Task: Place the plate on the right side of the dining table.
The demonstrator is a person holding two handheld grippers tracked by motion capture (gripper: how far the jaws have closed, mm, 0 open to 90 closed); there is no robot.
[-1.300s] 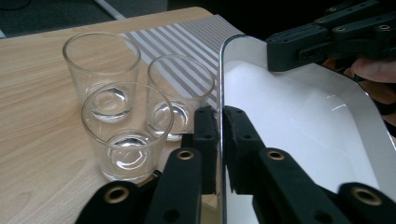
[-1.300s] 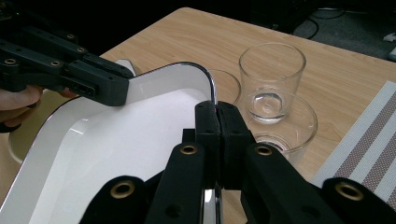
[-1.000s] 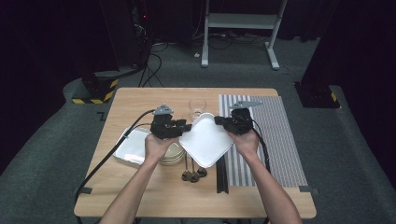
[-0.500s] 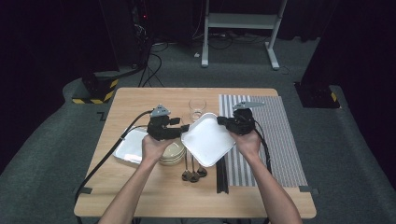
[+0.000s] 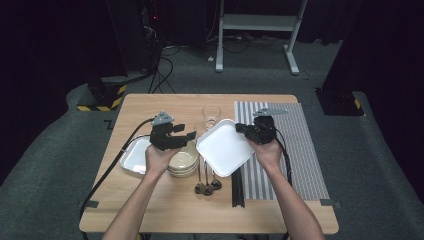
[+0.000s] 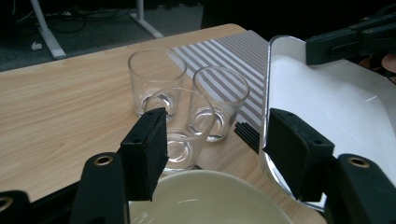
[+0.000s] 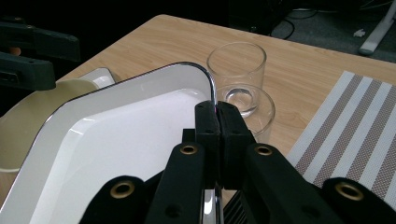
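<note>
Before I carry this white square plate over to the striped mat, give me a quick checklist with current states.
1. Right gripper clamped on the rim of the white square plate: ok.
2. Left gripper let go: ok, its jaws have just been opening and stand off the plate's edge.
3. Striped placemat free where the plate would land: ok.
4. Three glasses close beside the plate: not ok, swing wide.
5. Bowls and spoons under the plate's path: not ok, lift first.
6. Plate level: cannot tell.
</note>
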